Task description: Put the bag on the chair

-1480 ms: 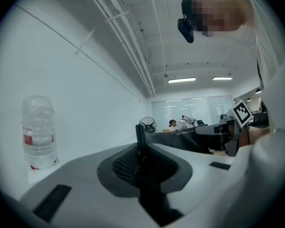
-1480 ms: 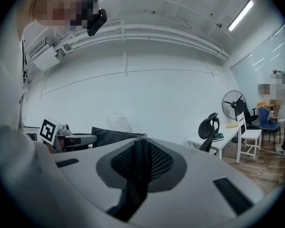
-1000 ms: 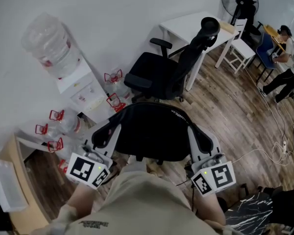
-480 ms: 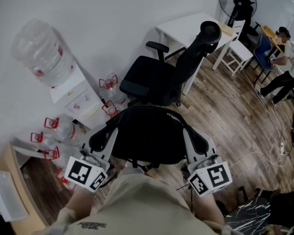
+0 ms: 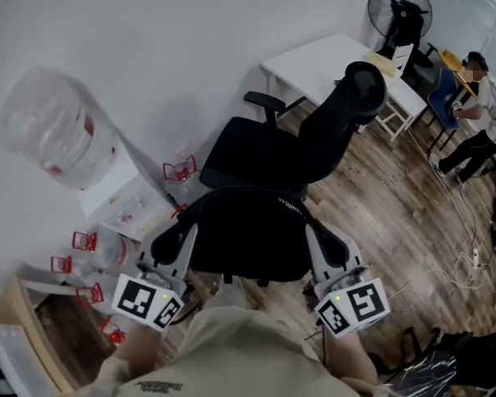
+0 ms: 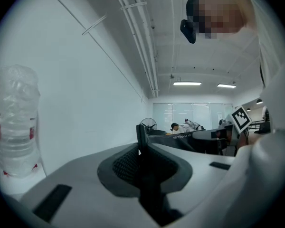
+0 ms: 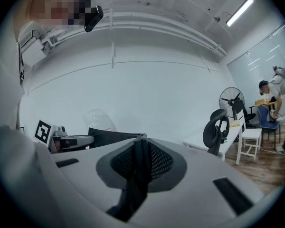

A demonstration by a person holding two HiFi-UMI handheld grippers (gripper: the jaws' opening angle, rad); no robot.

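Head view: a black soft fabric bag (image 5: 248,236) hangs spread between the left gripper (image 5: 172,246) and right gripper (image 5: 329,251), just short of the black office chair (image 5: 260,151). Left gripper view: jaws pinch the bag's edge. Right gripper view: jaws clamp its strap, sharing the weight.

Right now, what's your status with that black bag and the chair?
Jaws shut on the black bag, left gripper and right gripper alike. Bag aloft, not yet on the office chair. Off left, a water dispenser.
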